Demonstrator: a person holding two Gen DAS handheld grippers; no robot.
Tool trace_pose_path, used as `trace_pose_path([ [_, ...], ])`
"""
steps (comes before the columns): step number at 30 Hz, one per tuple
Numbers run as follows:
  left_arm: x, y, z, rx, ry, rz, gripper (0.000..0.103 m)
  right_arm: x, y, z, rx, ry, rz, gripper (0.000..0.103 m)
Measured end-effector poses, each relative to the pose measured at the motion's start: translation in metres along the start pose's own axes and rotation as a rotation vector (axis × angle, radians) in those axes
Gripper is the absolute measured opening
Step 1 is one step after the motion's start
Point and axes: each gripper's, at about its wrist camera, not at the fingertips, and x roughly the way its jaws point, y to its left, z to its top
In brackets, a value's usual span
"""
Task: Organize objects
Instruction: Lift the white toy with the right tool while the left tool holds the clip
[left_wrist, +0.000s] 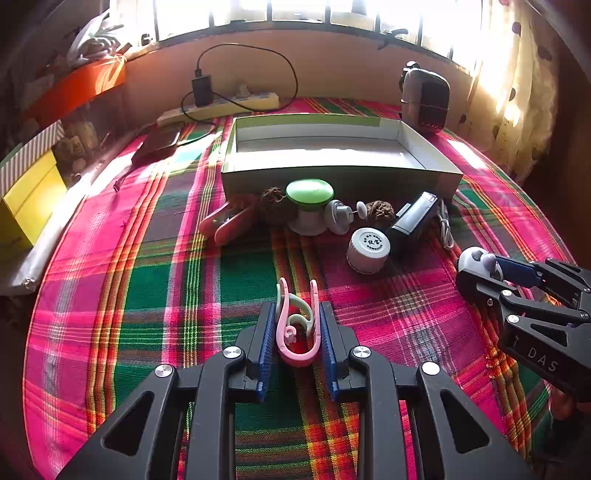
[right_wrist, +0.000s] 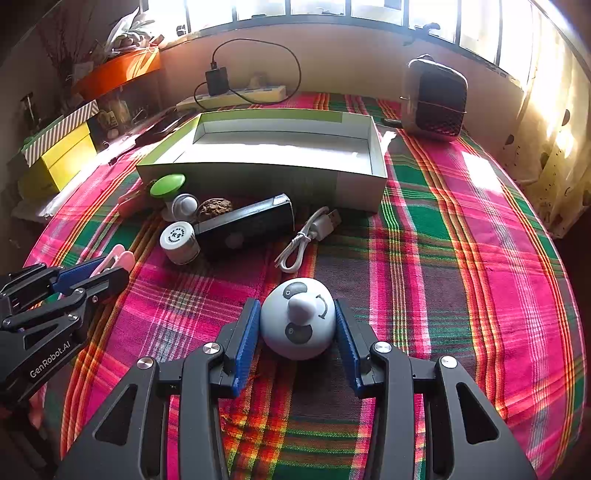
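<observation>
In the left wrist view my left gripper (left_wrist: 297, 309) is shut on a pink plastic clip (left_wrist: 295, 355) with a mint-green clip (left_wrist: 301, 302) tangled in it, just above the plaid cloth. My right gripper (right_wrist: 296, 303) is shut on a white round toy with a panda face (right_wrist: 299, 325). Both blue pads (right_wrist: 245, 332) press its sides. Each gripper shows in the other's view: the right gripper (left_wrist: 480, 267) at the right edge, the left gripper (right_wrist: 110, 267) at the left edge. An open green-and-white box (left_wrist: 332, 179) (right_wrist: 258, 181) stands behind, with nothing seen inside.
Along the box front lie a green-topped white stand (left_wrist: 309, 194), a small white knob (left_wrist: 340, 216), a walnut (left_wrist: 380, 211), a white jar (left_wrist: 368, 250), a black device (left_wrist: 413, 218), a pink clip (left_wrist: 229, 221) and a white USB cable (right_wrist: 306, 236). A power strip (left_wrist: 221, 107) and a speaker (left_wrist: 424, 99) stand behind.
</observation>
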Motion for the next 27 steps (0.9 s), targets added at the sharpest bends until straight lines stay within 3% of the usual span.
trace_pose_path([
  [27,0.0002,-0.0018,0.0000,0.007,-0.002,0.017,0.021,0.0003,0.0007,0.0002,0.003,0.000,0.000,0.042],
])
